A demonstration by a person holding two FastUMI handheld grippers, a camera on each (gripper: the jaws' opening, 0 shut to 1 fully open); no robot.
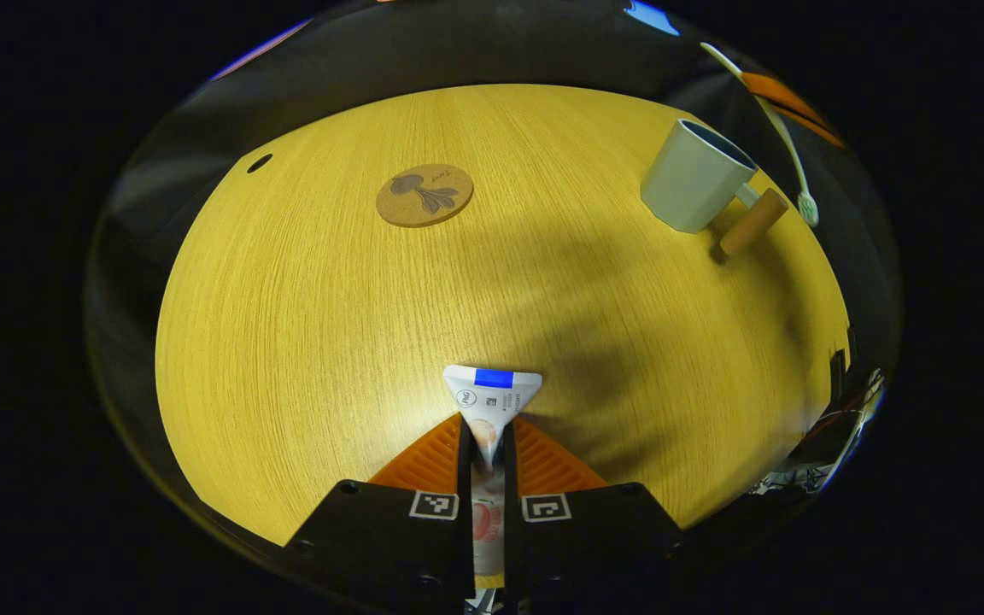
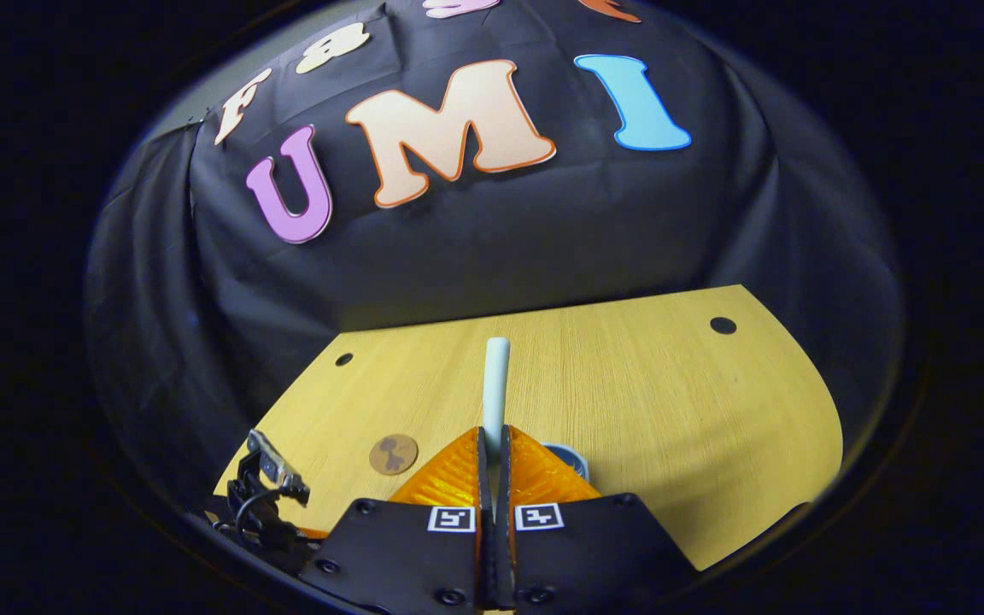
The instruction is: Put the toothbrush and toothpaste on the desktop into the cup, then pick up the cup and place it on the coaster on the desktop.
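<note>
Gripping toothpaste (image 1: 492, 401) in my left gripper (image 1: 487, 444), lifted over desk (image 1: 304, 342); right gripper (image 2: 493, 461) clamps toothbrush (image 2: 496, 384) above cup (image 1: 697, 175) — coaster (image 1: 424, 195) well apart, bare.

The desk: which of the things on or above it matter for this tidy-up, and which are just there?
Part of the job:
- toothpaste tube, gripped by the left gripper
- toothbrush, gripped by the right gripper
- cup with a wooden handle
- coaster

Just there:
- holes in the desktop
- black cloth wall
</note>
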